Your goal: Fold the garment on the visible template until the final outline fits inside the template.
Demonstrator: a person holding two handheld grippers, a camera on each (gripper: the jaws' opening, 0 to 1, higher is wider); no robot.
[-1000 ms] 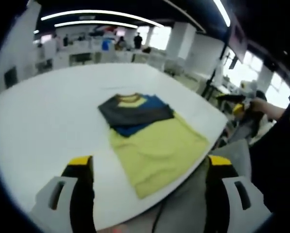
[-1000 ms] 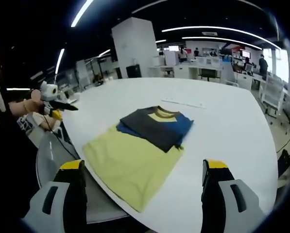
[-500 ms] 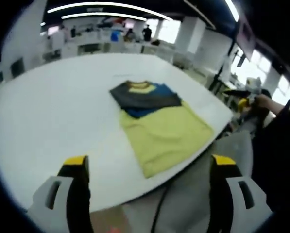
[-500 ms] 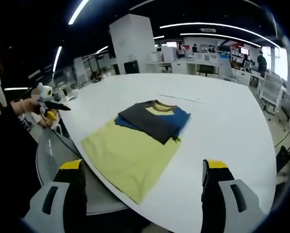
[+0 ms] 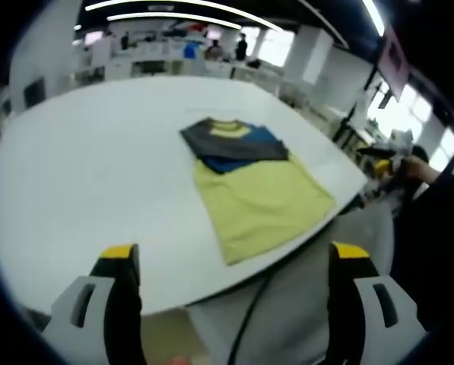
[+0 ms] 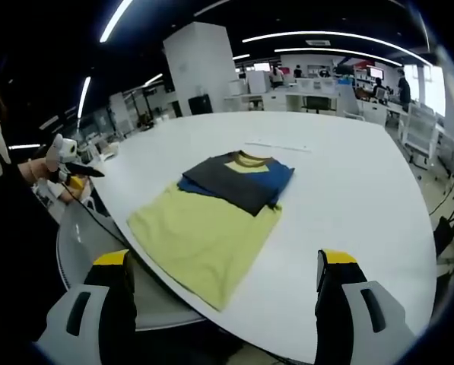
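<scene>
A folded shirt lies on the white table (image 5: 82, 175), near its edge. Its yellow body (image 5: 261, 201) points toward the edge, and dark grey and blue sleeves (image 5: 234, 144) are folded across the chest below a yellow collar. In the right gripper view the same yellow body (image 6: 204, 232) and dark sleeves (image 6: 238, 179) lie mid-table. My left gripper (image 5: 234, 262) hangs open, back from the table edge, holding nothing. My right gripper (image 6: 225, 262) is likewise open and apart from the shirt. Each one shows small in the other's view, the right gripper (image 5: 380, 158) and the left gripper (image 6: 71, 163).
A thin faint mark (image 6: 276, 147) runs on the table beyond the collar. A grey chair seat (image 6: 97, 251) and a dark cable (image 5: 246, 323) sit below the table edge (image 5: 287, 255). Desks, pillars and people stand far behind.
Both views have drawn back and risen a little, so more of the table edge and chair shows. The shirt lies as before, and both grippers stay open.
</scene>
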